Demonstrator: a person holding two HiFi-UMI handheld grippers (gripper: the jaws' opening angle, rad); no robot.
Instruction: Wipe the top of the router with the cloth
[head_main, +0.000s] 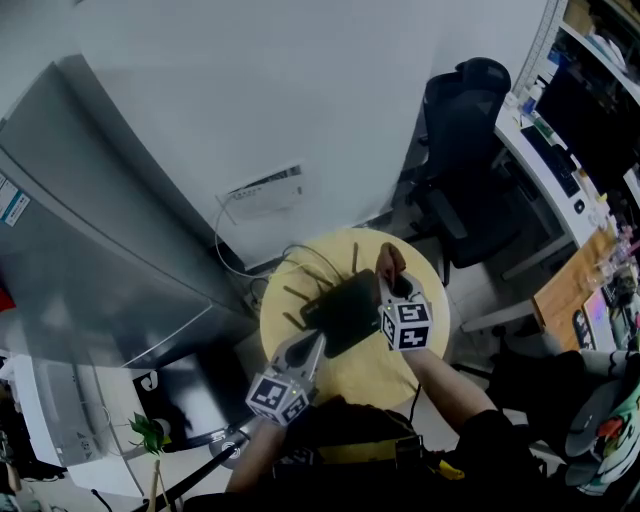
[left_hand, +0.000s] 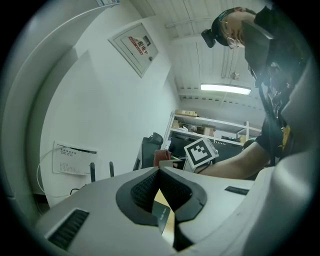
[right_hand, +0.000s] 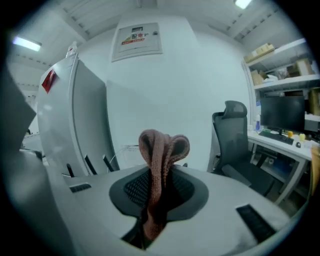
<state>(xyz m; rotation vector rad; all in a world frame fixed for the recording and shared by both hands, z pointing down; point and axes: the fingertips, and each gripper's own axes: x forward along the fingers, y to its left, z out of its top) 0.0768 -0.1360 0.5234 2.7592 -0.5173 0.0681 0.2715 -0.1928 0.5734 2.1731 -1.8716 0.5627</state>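
Note:
A black router with several thin antennas lies on a round yellow table. My left gripper reaches in from the near left. It is shut on the router's near edge, which shows as a thin dark plate between the pads. My right gripper is over the router's right side, shut on a reddish-brown cloth. In the right gripper view the cloth stands up in a fold out of the jaws. Whether the cloth touches the router I cannot tell.
A dark office chair stands behind the table on the right, beside a desk with a monitor. A tall grey fridge fills the left. Cables hang below a wall notice. A small plant is at the near left.

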